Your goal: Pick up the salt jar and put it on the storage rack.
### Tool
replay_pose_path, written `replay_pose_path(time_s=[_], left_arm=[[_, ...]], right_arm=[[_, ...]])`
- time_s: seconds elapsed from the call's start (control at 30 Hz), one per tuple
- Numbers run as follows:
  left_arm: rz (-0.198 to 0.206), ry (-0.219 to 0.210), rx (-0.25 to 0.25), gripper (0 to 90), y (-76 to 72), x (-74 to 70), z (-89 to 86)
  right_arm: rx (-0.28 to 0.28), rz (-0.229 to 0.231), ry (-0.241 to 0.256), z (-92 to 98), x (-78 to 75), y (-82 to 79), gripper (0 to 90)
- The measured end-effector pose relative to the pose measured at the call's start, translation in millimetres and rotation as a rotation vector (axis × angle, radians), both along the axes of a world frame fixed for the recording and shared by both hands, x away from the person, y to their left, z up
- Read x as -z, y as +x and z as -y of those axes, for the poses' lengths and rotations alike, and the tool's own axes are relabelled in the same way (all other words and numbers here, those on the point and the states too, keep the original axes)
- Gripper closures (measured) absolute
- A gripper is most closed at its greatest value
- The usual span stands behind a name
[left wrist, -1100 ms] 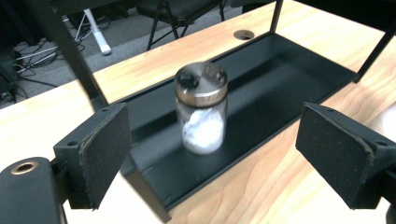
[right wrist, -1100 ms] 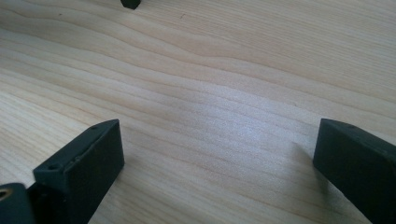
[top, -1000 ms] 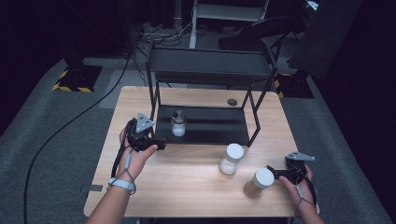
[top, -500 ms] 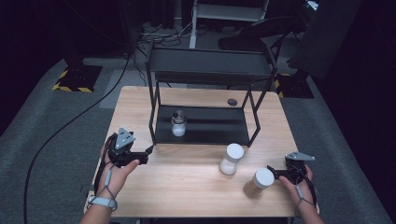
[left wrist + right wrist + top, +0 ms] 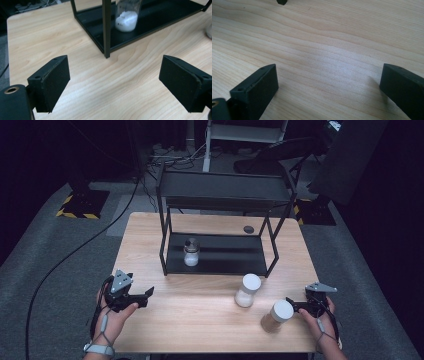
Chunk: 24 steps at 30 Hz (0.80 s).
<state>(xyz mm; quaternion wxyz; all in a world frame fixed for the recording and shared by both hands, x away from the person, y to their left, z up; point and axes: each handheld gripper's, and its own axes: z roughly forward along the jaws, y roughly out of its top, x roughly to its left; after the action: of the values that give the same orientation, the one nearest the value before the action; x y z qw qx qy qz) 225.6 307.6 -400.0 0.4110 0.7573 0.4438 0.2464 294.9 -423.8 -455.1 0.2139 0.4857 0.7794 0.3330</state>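
- Left gripper (image 5: 144, 296) held low at 8 o'clock on the tabletop (image 5: 200, 325); fingers (image 5: 51, 82) spread wide with bare wood between them, gripping nothing.
- Ahead of it in the left gripper view, at 12 o'clock: front-left post of the black shelf rack (image 5: 106, 27); behind that post, on the rack's lower shelf, a clear jar (image 5: 127, 17) with white powder in its bottom.
- In the high view, that jar (image 5: 191, 253) upright on the left half of the lower shelf (image 5: 225, 255), well apart from both grippers.
- Right gripper (image 5: 292, 306) at 4 o'clock on the tabletop, pointing toward 9 o'clock; fingers (image 5: 255, 90) open wide over bare wood in the right gripper view, empty.
- White-lidded jar (image 5: 276, 316) just beside the right gripper's tips, at 9 o'clock from them; touching or not, cannot tell.
- Second white-lidded jar (image 5: 247, 290) upright near the front edge of the rack, at 10 o'clock from the first, close but apart.
- Small dark round disc (image 5: 248, 229) on the tabletop at 1 o'clock, behind the rack.
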Motion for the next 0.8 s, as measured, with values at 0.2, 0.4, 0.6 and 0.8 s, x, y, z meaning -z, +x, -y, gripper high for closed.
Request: replay_pose_path(time_s=[0.2,0.4,0.6,0.8], left_arm=[[-0.034,0.009,-0.011,9.2,-3.7,11.6,-4.5],[-0.073,0.003,-0.039,9.2,-6.1,25.1,-10.8],[-0.103,0.016,-0.049,9.3,-6.9,37.5,-15.4],[-0.123,0.024,-0.059,9.2,-9.0,47.1,-21.3]], right_arm=[[0.0,0.0,0.0,0.0,0.0,0.0,1.8],[0.0,0.0,0.0,0.0,0.0,0.0,1.7],[0.0,0.0,0.0,0.0,0.0,0.0,1.8],[0.0,0.0,0.0,0.0,0.0,0.0,1.8]])
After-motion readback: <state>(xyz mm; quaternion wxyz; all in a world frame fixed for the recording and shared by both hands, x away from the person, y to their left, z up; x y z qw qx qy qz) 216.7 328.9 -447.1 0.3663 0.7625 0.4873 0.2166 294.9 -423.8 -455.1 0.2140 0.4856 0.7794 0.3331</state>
